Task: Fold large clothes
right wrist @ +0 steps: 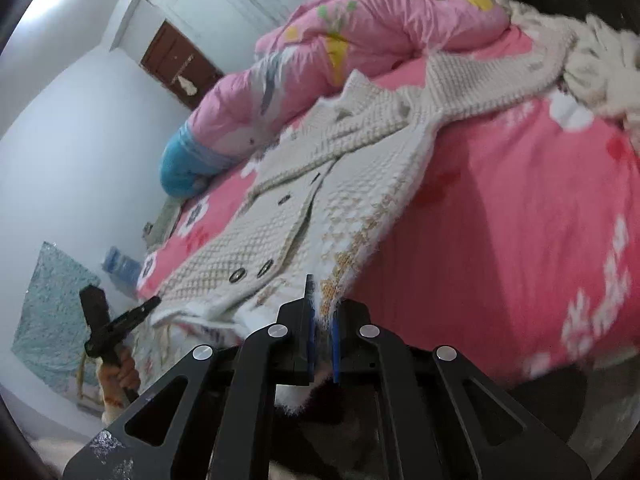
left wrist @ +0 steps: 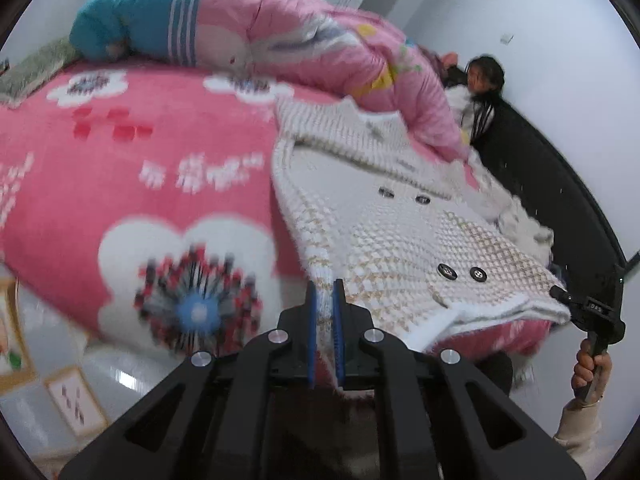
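Both grippers are clamped on the bottom hem of the cream knitted cardigan [left wrist: 384,216]: the left gripper [left wrist: 325,300] pinches 1 corner, the right gripper [right wrist: 322,312] the other. This looks like the first fold, the hem lifted off the pink floral blanket [left wrist: 132,168]. The cardigan's upper half lies on the bed beside the pink quilt [left wrist: 304,40], so the next move calls for carrying both corners evenly towards the collar.

Rolled pink quilt [left wrist: 304,40] blocks the bed's [left wrist: 120,152] far side.
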Tool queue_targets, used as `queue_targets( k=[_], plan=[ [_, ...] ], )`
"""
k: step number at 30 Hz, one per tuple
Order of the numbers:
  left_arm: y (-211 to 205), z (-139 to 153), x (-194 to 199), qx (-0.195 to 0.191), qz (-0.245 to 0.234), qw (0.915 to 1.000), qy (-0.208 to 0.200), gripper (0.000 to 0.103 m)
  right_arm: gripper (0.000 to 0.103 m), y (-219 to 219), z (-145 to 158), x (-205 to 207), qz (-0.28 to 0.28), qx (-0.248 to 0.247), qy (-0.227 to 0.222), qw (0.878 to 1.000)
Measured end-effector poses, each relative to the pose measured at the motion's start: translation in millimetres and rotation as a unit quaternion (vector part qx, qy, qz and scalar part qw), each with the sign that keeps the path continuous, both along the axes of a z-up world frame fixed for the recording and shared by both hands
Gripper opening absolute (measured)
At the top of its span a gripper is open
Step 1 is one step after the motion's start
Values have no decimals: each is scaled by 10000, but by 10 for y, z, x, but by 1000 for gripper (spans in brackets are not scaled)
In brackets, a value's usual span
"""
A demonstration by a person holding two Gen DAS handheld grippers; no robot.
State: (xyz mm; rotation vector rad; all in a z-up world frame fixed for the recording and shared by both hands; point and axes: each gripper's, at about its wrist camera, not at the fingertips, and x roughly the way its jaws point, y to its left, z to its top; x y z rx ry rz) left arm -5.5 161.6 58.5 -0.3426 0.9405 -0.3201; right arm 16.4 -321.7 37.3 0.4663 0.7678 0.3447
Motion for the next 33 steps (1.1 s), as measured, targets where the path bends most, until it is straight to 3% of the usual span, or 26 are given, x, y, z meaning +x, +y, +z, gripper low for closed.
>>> queue_targets(
  k=[3, 4, 5, 7, 8, 9, 10, 11, 12, 14, 17, 20, 21, 25, 29, 31, 33],
  plan=[
    [-28, -479, -78, 113, 124, 9975, 682, 8, 5, -24, -491, 38, -101, -46, 690, 9976],
    [-84, -655, -77, 204, 116, 9957, 900, 9, 9, -41, -754, 118, -232, -273, 1117, 9931],
    [-121, -865, -56, 353, 104, 9925, 1169, 10, 20, -85, -886, 91, -378, -496, 1407, 9881],
    [-126, -1110, -22, 645, 101, 9869, 1475, 10, 24, -228, -1038, 149, -671, -766, 1866, 9772],
    [-86, -1142, -18, 674, 130, 9851, 1578, 12, 25, -294, -966, 158, -801, -838, 1833, 9762],
    [-5, -1090, -15, 599, 190, 9857, 1563, 16, 27, -372, -818, 144, -921, -939, 1662, 9773],
    [51, -999, -7, 570, 208, 9878, 1435, 21, 38, -434, -615, 135, -1033, -1057, 1404, 9790],
    [103, -893, 18, 623, 232, 9900, 1246, 34, 56, -474, -443, 143, -1136, -1193, 1157, 9795],
    [146, -704, 74, 828, 301, 9920, 906, 49, 62, -491, -298, 164, -1202, -1339, 938, 9792],
    [148, -453, 230, 1127, 342, 9923, 381, 59, 69, -436, 32, 359, -1169, -1748, 420, 9767],
    [-20, -169, 612, 1328, 295, 9905, -198, 67, 76, -151, 272, 855, -771, -2039, -101, 9759],
    [-404, -9, 1139, 1452, 203, 9840, -1016, 83, 91, 109, 298, 1320, -418, -2171, -492, 9740],
    [-574, -15, 1364, 1466, 175, 9821, -1173, 85, 92, 191, 278, 1509, -300, -2173, -530, 9742],
    [-1102, -177, 2355, 1684, -10, 9800, -1063, 86, 93, 535, 82, 2305, -58, -2436, -285, 9694],
    [-1403, -466, 3125, 1844, -46, 9798, -768, 86, 95, 568, -195, 2751, -112, -2734, 55, 9618],
    [-1512, -713, 3443, 1964, -136, 9796, -391, 86, 95, 521, -387, 2883, -155, -2894, 334, 9565],
    [-1553, -1004, 3605, 2084, -263, 9777, 62, 94, 95, 427, -603, 2983, -75, -2980, 719, 9518]
  ],
)
